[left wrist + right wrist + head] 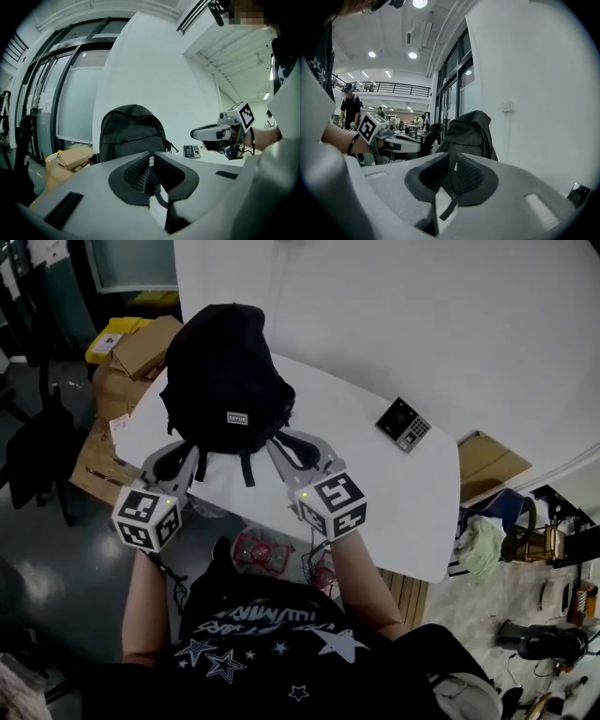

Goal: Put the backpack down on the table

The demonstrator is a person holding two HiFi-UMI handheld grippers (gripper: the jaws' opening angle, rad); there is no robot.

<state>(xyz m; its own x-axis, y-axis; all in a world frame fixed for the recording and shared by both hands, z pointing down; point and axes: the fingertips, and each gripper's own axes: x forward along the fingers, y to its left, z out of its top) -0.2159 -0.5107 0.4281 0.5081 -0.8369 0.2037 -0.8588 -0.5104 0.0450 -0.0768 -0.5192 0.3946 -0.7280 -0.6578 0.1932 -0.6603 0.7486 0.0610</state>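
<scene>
Nearest the head camera is the person's black star-printed shirt [272, 643], and just beyond it the left gripper [195, 457] and right gripper [284, 451] reach to the near side of the backpack [225, 371]. Only the gripper views show the grip. The left fingers [136, 171] are pressed together on a black strap [161, 199], and the right fingers [473, 178] are pinched together on the other strap [447, 209], which dangles below them.

The backpack is plain black with a rounded top and a small white label [238, 417] on its front. It stands upright at the left end of the white surface [375, 474], well apart from a small keypad [403, 424] lying further right. The head view alone shows this layout from above. The right gripper view alone shows a distant hall with ceiling lights and a standing person [350, 105].

Beside the surface's far-left corner sit a cardboard box [145, 345] and a yellow bin [112, 338]. I cannot tell what either holds.
</scene>
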